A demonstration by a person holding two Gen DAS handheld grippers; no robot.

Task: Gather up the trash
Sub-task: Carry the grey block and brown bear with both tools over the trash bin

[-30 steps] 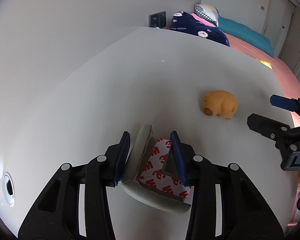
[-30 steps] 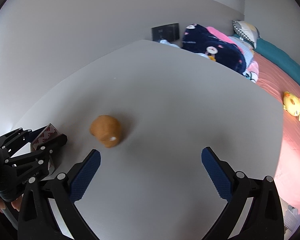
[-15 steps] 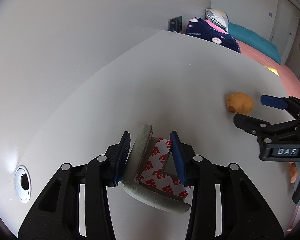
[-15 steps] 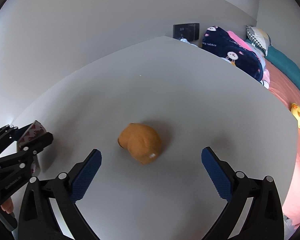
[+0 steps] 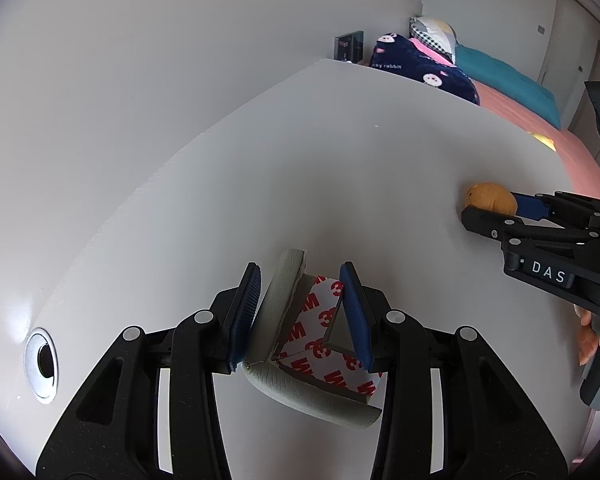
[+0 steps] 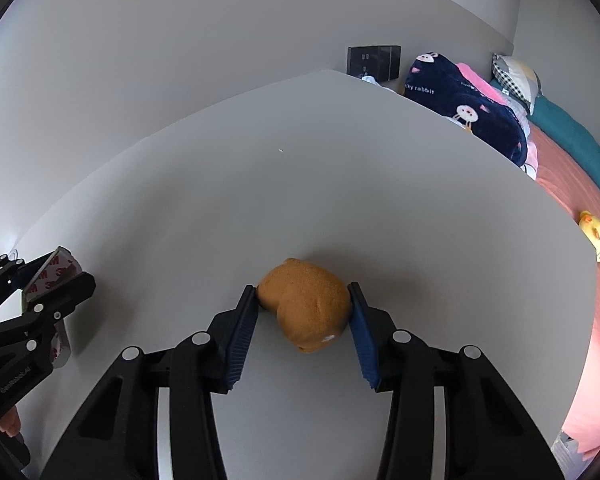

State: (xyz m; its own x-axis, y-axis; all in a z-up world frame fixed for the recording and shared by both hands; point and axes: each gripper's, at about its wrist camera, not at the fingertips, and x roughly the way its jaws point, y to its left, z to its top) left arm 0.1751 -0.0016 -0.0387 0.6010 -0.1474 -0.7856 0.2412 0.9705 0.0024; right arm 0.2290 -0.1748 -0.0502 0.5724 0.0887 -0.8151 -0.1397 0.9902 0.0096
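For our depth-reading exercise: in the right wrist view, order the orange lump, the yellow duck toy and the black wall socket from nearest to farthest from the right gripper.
1. Orange lump: between the right gripper's fingers, on the white table.
2. Yellow duck toy: right, on the pink bed.
3. Black wall socket: beyond the table's far edge.

White tabletop (image 6: pixel 340 184) lies bare ahead of both grippers up to its far edge. Obstacles: orange rounded plush lump (image 6: pixel 306 308) filling the right gripper (image 6: pixel 304 322) gap, grey foam corner piece with 3M tape backing (image 5: pixel 312 340) filling the left gripper (image 5: pixel 300 316), round metal cable grommet (image 5: pixel 40 362) at left, white wall (image 6: pixel 160 60) along the left edge.
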